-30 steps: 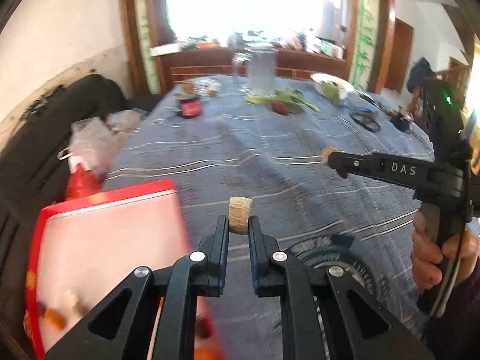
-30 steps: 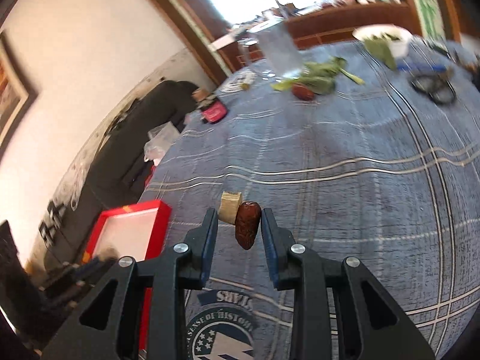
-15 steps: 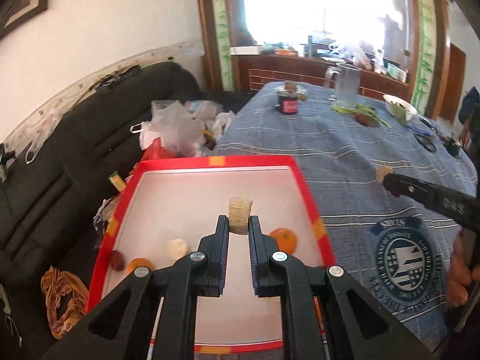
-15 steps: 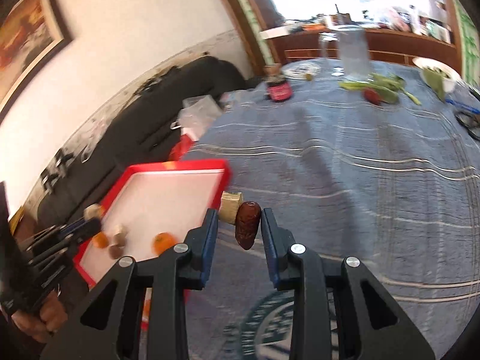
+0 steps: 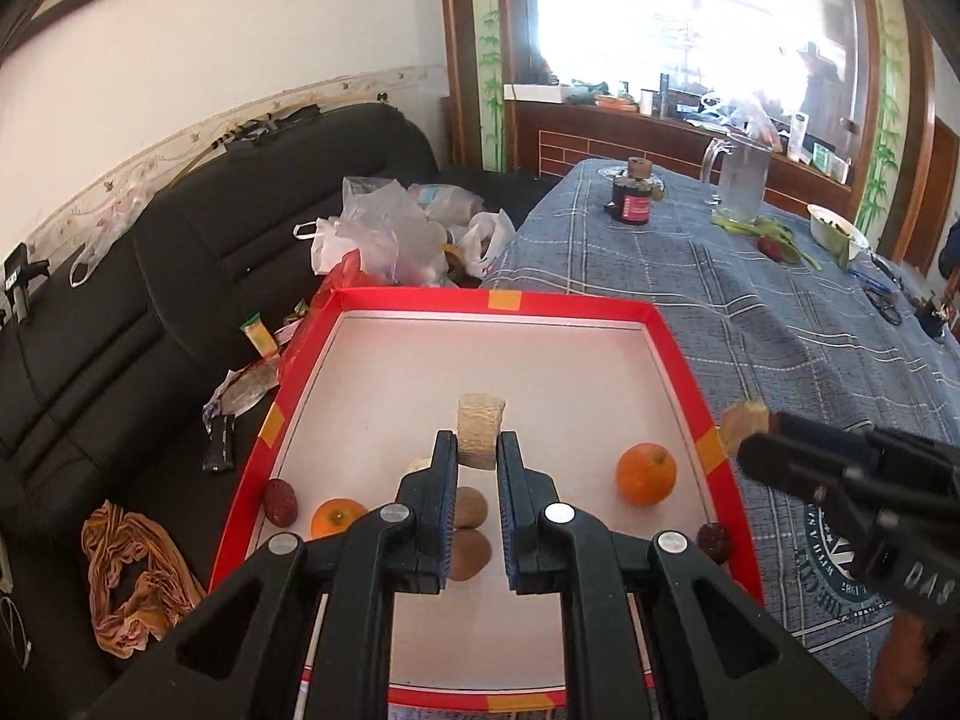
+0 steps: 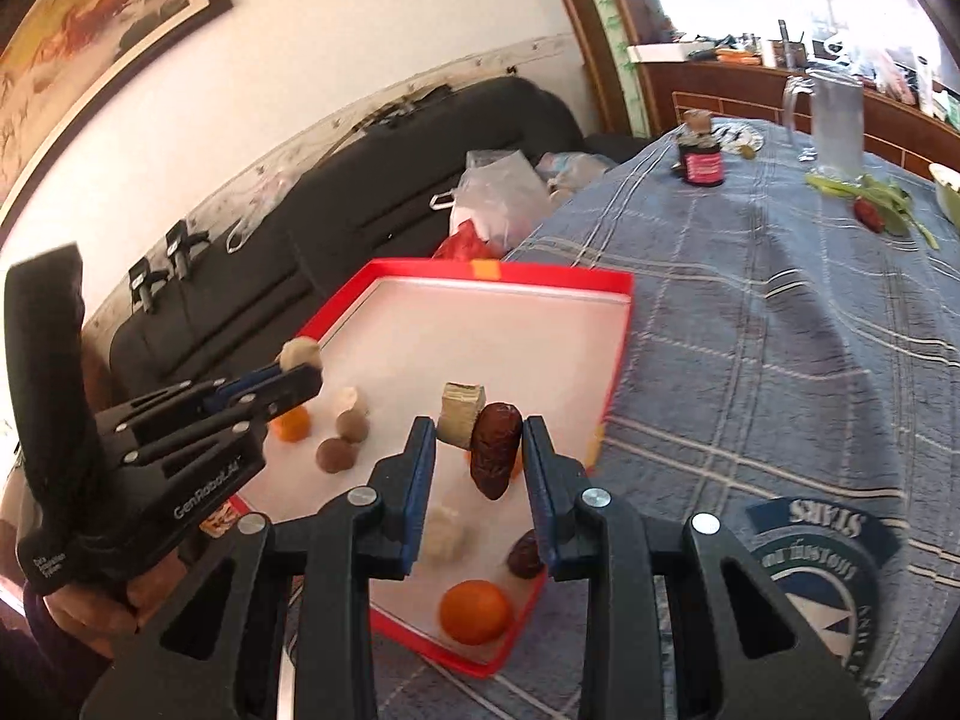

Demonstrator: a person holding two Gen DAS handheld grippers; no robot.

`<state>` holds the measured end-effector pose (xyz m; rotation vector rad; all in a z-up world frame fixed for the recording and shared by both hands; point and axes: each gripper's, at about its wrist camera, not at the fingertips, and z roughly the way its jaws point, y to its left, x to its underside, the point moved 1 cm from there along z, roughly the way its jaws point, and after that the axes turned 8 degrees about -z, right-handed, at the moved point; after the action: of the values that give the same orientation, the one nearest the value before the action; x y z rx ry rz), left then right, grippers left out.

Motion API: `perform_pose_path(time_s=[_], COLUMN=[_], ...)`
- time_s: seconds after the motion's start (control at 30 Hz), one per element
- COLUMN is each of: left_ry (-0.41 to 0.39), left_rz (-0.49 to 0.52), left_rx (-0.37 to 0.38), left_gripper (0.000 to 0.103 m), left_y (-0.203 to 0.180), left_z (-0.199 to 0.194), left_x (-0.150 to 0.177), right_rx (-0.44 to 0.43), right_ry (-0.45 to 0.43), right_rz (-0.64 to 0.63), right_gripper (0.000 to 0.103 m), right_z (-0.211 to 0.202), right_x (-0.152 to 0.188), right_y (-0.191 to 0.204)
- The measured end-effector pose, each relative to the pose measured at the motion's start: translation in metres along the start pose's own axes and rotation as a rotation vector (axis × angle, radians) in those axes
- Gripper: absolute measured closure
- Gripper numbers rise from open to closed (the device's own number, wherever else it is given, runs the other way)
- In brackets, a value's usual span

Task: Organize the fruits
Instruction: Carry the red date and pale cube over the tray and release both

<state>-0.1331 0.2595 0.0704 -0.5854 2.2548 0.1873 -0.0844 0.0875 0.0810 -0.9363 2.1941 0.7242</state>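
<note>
your left gripper point(image 5: 477, 450): jaws pressed onto a pale tan wafer block point(image 5: 480, 431), held over the middle of the red tray point(image 5: 678, 354). the block stands upright, long axis running along the fingers, its free end pointing toward the tray's far rim.

your right gripper point(image 6: 480, 450): jaws pinching a second tan block point(image 6: 459, 414) and a dark red date point(image 6: 493, 457) side by side, block against the left finger, date against the right. the date's long axis is near vertical in the right wrist view, upper end leaning slightly right, lower end hanging below the fingertips. it is held above the tray's right half.

red tray: shallow, white floor, orange tape patches on the rim, lying on the blue plaid tablecloth point(image 5: 750, 300) at the edge nearest the black sofa point(image 5: 180, 252).

on the tray floor, under and around your left gripper: two brown round fruits point(image 5: 468, 531) directly between its fingers, a small orange point(image 5: 337, 517) and a red date point(image 5: 281, 501) toward the tray's left rim, a larger orange point(image 5: 645, 474) toward the right rim, another dark date point(image 5: 714, 542) at the near right corner. a pale lumpy piece point(image 6: 443, 531) lies under your right gripper.

beyond the tray's far rim: plastic bags point(image 5: 384, 240) on the sofa; a dark jar with red label point(image 5: 631, 203) and a glass mug point(image 5: 741, 183) farther along the tablecloth.
</note>
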Motion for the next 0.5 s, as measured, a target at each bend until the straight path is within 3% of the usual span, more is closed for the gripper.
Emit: perform_pose_path(time_s=[0.5], left_ry=[0.027], left_rz=[-0.029], left_rx=[-0.042], left_gripper=[0.092], left_y=[0.028], left_z=[0.012], left_x=[0.008], right_rx=[0.017], right_ry=[0.065], right_rz=[-0.042], right_gripper=[0.071], right_z=[0.03], right_x=[0.009], right_y=[0.023])
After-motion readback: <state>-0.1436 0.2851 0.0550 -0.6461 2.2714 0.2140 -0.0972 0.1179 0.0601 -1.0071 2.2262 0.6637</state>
